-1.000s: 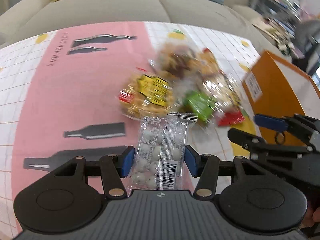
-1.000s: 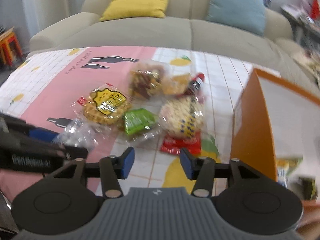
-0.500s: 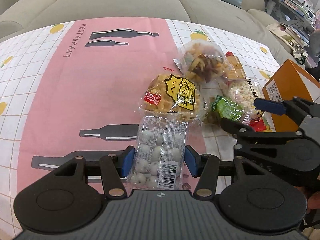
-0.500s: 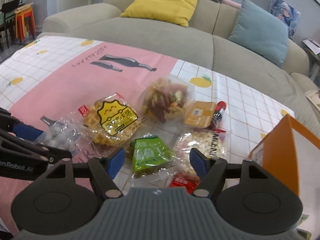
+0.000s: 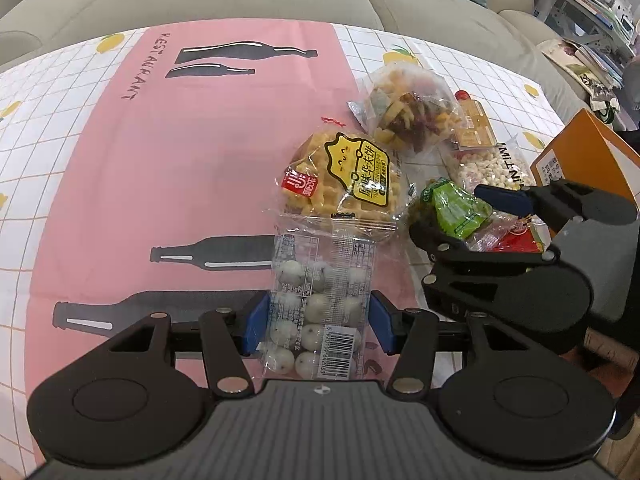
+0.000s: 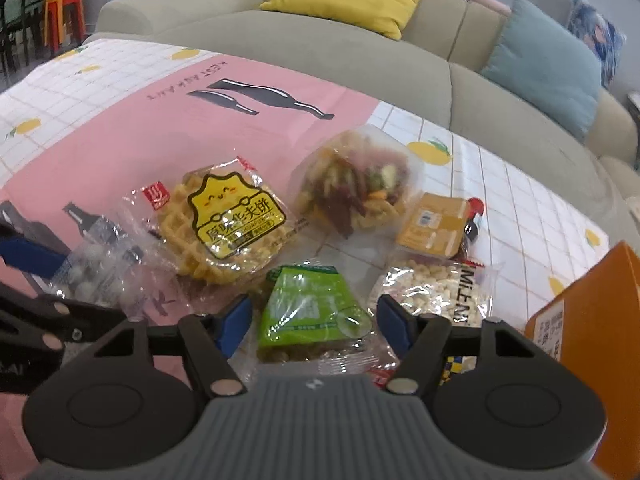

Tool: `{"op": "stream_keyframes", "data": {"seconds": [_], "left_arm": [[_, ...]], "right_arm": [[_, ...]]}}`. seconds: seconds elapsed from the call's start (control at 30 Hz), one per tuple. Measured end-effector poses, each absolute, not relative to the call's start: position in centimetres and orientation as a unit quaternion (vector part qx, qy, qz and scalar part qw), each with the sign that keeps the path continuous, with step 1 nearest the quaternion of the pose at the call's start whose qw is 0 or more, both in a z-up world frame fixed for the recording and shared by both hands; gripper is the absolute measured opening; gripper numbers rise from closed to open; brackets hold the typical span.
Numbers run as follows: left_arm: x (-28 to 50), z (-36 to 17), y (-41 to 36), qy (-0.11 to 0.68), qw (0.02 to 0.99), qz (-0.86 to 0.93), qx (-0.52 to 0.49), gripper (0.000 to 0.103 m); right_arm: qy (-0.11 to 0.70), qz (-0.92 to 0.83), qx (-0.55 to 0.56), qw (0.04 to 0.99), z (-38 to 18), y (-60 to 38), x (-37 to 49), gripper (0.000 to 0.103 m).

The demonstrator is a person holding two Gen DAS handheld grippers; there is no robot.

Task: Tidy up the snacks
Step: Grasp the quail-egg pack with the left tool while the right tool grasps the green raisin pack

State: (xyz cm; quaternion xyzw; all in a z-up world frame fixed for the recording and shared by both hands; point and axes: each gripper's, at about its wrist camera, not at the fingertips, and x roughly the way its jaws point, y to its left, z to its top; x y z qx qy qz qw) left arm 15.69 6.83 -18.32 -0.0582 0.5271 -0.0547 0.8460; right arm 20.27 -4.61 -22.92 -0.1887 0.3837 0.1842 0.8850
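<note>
My left gripper [image 5: 316,320] is shut on a clear packet of white round sweets [image 5: 320,280] and holds it just above the pink cloth. A green snack packet [image 6: 308,304] lies at the near edge of the snack pile. My right gripper [image 6: 315,320] straddles it, one blue pad on each side. The jaws are closing, and a thin gap still shows at each pad. In the left wrist view the right gripper [image 5: 460,216] reaches in from the right over the green packet [image 5: 456,208].
A waffle packet [image 6: 224,224], a bag of mixed crisps [image 6: 356,188], a small orange packet [image 6: 434,224] and a bag of white puffs [image 6: 436,292] lie around the green one. An orange box [image 6: 592,320] stands at the right. A sofa [image 6: 320,52] runs behind the table.
My right gripper has moved left and down, from in front of the red packet to astride the green packet. My left gripper has kept its hold on the sweets packet.
</note>
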Motion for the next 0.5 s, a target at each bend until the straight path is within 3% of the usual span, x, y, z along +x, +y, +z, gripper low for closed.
{"op": "stream_keyframes", "data": {"seconds": [0.33, 0.5], "left_arm": [[15.2, -16.4, 6.3, 0.517, 0.851, -0.061, -0.067, 0.061], [14.5, -14.8, 6.3, 0.503, 0.858, -0.064, -0.077, 0.060]], "right_arm": [[0.422, 0.174, -0.141, 0.879, -22.0, -5.5, 20.6, 0.047], [0.437, 0.166, -0.083, 0.880, -20.1, -7.0, 19.8, 0.045]]}}
